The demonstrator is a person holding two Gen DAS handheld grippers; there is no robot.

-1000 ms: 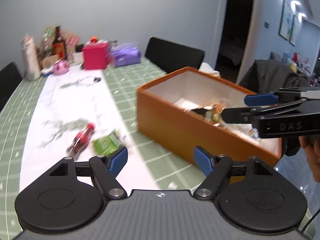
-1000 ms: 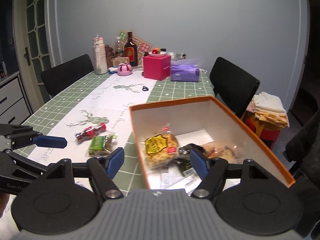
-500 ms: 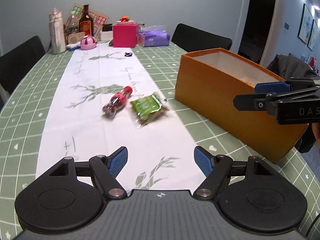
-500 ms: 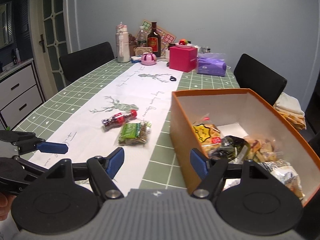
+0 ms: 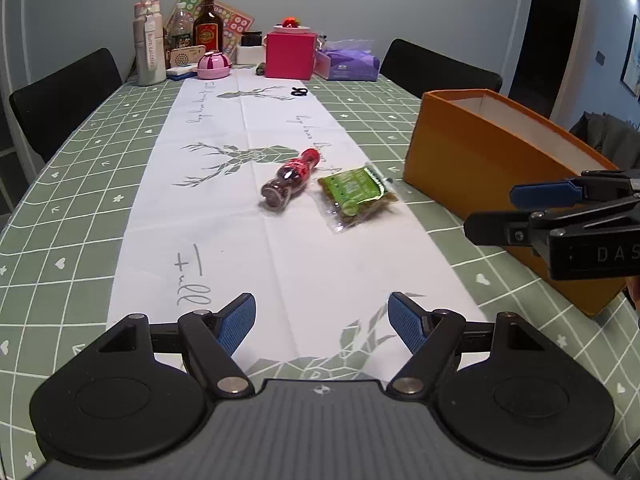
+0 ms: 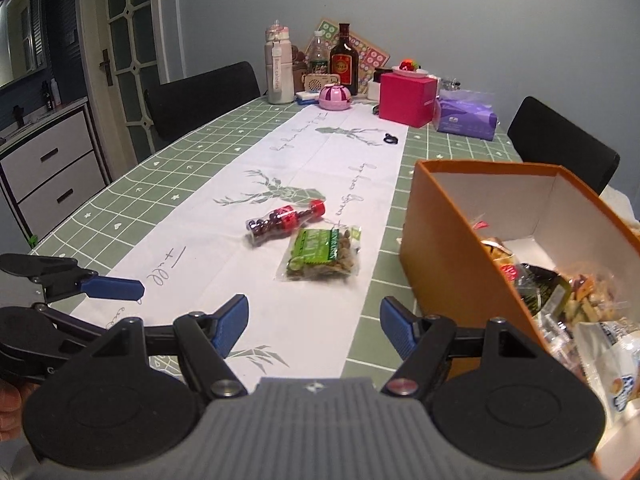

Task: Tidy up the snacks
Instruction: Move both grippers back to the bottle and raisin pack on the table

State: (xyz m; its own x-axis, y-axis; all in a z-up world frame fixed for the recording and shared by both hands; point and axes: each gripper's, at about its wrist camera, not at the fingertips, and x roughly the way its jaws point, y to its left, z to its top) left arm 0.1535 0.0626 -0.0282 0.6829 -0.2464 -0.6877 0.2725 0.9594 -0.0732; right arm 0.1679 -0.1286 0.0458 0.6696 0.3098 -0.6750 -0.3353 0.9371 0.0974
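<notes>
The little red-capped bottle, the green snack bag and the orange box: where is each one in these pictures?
little red-capped bottle [image 5: 291,181], left wrist view, on its red label.
green snack bag [image 5: 352,188], left wrist view, on its green printed panel.
orange box [image 6: 444,236], right wrist view, on its outer side wall.

I see bare runner [image 5: 320,264] between my claws and the bottle [image 5: 291,181] and green packet [image 5: 354,194] at mid-frame. The orange box [image 5: 480,168] walls off the right; clutter [image 5: 208,52] crowds the bench's [image 5: 80,208] far end.
</notes>
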